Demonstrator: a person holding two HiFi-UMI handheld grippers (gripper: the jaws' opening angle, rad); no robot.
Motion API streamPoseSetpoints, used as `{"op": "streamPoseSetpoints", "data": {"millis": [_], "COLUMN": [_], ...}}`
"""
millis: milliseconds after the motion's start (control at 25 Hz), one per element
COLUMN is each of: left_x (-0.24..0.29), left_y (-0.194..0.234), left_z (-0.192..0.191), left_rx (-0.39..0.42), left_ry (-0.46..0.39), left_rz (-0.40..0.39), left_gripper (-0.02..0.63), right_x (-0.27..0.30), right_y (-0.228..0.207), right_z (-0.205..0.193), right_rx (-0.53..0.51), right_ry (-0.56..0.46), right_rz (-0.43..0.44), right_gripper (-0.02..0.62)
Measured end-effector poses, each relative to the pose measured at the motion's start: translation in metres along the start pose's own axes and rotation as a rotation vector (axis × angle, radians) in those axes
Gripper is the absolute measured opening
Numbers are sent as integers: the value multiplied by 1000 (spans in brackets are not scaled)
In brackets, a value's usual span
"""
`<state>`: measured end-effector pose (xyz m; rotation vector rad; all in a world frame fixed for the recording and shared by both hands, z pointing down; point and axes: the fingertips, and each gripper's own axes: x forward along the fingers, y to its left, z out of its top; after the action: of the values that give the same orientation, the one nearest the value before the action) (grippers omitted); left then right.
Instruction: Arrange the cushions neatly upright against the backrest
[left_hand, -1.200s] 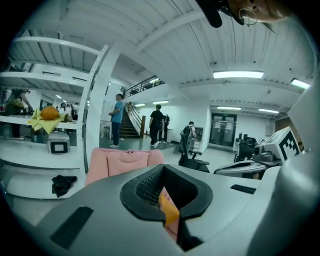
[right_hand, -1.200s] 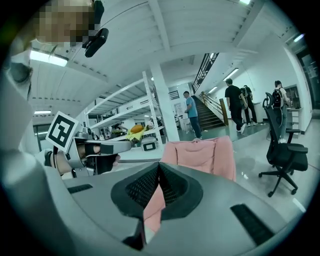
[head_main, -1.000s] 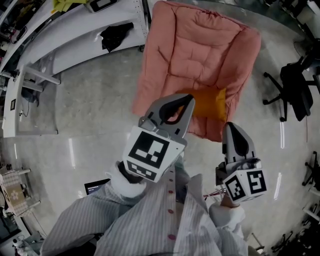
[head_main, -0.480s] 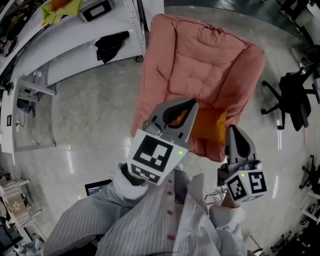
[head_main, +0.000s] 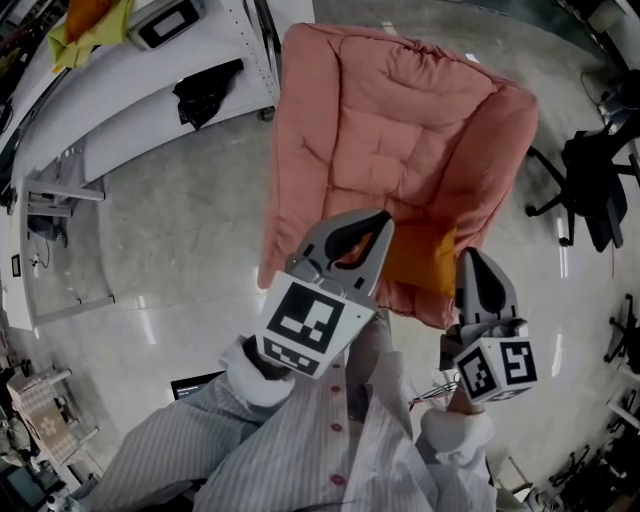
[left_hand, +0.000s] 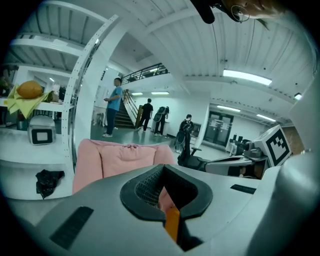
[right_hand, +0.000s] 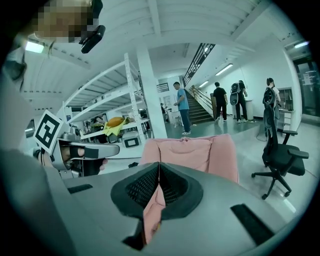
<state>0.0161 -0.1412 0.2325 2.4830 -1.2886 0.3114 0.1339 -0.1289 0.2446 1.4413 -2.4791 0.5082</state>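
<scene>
Opening both jaws comes first, I judge: the left gripper (head_main: 376, 220) and right gripper (head_main: 473, 258) are each closed on nothing, poised above the seat's front edge. The orange cushion (head_main: 422, 258), soft and square, lies flat at the front of the pink chair (head_main: 400, 150), well apart from the backrest (head_main: 390, 65); pinch its near edge, lift, and lean it upright there

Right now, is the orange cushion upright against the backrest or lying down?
Lying down: the orange cushion lies at the pink chair's seat front, away from the backrest.
</scene>
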Motion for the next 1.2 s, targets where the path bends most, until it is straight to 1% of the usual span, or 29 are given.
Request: {"op": "streamPoseSetpoints", "data": {"millis": [160, 280, 400, 520, 680, 840, 920, 1200], "left_x": [18, 30, 42, 55, 74, 92, 104, 127], "left_y": [6, 16, 27, 40, 64, 83, 87, 95], "left_z": [-13, -29, -46, -74, -119, -168, -192, -272], "left_rx": [-50, -100, -133, -176, -256, -315, -336, -396], "left_ry": [4, 18, 30, 54, 88, 162, 198, 336], "left_rz": [33, 59, 71, 93, 143, 192, 204, 200], "left_gripper": [11, 11, 11, 11, 11, 11, 11, 11], "right_x": [9, 17, 27, 38, 58, 77, 84, 104], "right_y": [-20, -34, -47, -62, -79, -96, -106, -126], "right_z": [-11, -21, -33, -52, -80, -108, -122, -173], "right_rx": [-4, -12, -15, -20, -18, -47, -49, -30], "right_ry": [46, 74, 93, 133, 187, 241, 264, 338], "right_rz": [8, 20, 20, 12, 2, -12, -17, -39], "right_gripper": [12, 12, 12, 14, 14, 14, 14, 15]}}
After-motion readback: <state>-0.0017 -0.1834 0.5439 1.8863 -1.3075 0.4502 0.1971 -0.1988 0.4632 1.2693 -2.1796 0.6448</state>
